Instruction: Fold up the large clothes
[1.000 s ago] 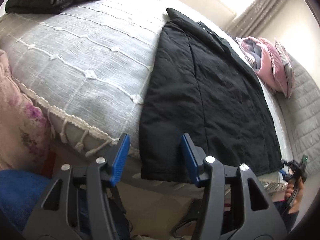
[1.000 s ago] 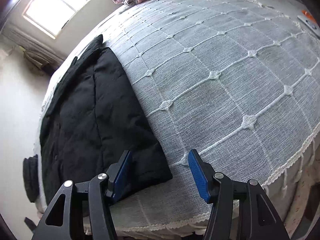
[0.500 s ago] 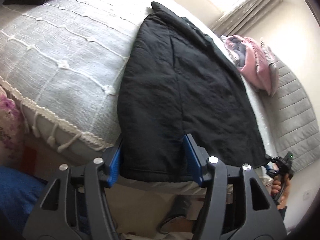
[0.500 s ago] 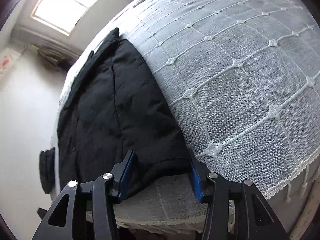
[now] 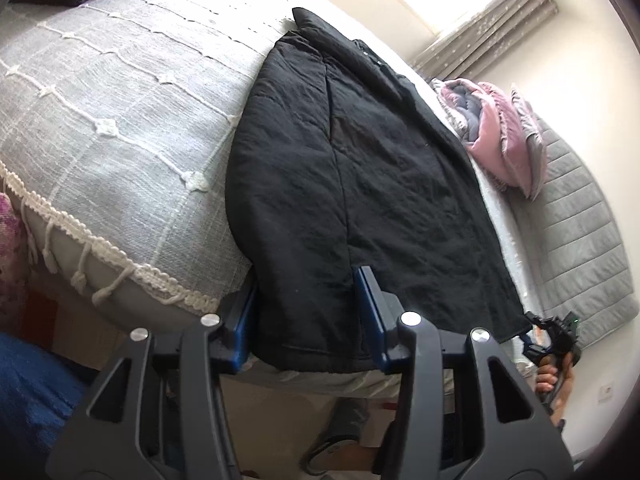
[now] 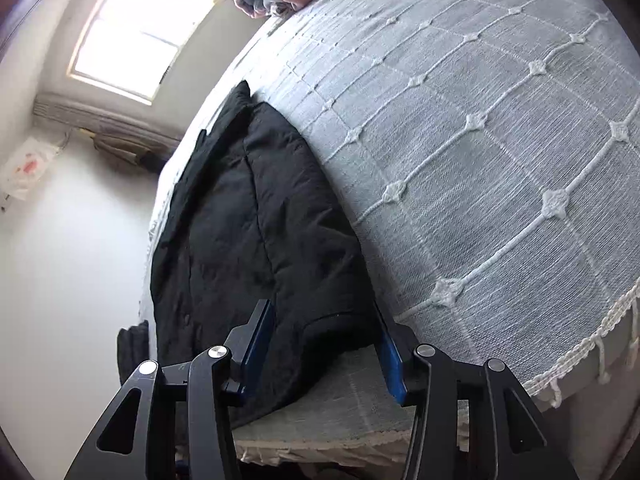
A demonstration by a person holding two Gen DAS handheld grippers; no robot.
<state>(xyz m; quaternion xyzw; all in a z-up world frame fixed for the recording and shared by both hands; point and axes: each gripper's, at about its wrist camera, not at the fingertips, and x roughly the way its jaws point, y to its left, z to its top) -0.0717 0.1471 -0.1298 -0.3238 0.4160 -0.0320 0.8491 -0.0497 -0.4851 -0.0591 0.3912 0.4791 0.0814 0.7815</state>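
My left tongs (image 5: 306, 320) are closing and my right tongs (image 6: 324, 350) sit apart, both astride the near hem of the black coat (image 5: 352, 184), laid flat on the bed (image 5: 120, 112); its next fold isn't started.

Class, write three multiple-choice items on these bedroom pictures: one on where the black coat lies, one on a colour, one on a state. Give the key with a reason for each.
1. Where does the black coat lie?
A. On the floor
B. Spread on the grey bedspread, its hem at the bed's near edge
C. Hung by the window

2. What colour are the pads on the left tool?
A. Blue
B. Red
C. Yellow

3. How is the coat arranged?
A. Rolled into a ball
B. Laid out long and flat
C. Stuffed in a bag

Key:
1 B: both views show the coat on the bedspread, hem at the near edge.
2 A: blue pads flank the hem corner; the jaws are closing with cloth between them.
3 B: it stretches flat from hem to collar. The right tool straddles the other hem corner.
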